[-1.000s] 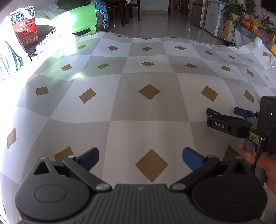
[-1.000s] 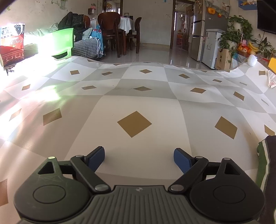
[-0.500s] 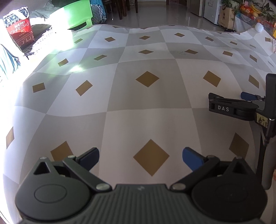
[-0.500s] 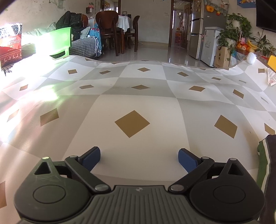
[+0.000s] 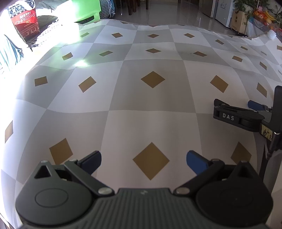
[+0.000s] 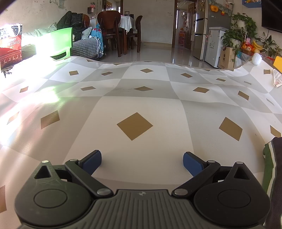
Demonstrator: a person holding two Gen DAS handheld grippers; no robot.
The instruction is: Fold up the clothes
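A dark garment with a green and white striped edge [image 6: 269, 167] lies at the right edge of the right wrist view, mostly cut off. My right gripper [image 6: 141, 158] hovers open over the checked tablecloth [image 6: 134, 105], left of the garment, with nothing between its blue pads. My left gripper [image 5: 143, 158] is also open and empty above a gold diamond on the tablecloth [image 5: 151, 112]. In the left wrist view the right gripper [image 5: 234, 104] shows side-on at the right edge. The garment is out of that view.
A white round object [image 6: 256, 59] and a printed paper [image 6: 277, 79] lie at the table's far right. A red Christmas bag [image 5: 24, 22] and a green chair [image 5: 84, 8] stand past the far left edge. Dining chairs and a fridge are beyond.
The right gripper's jaws have spread a little wider. The left wrist view has tipped down slightly, so the right gripper sits higher in it and the hand has left the frame.
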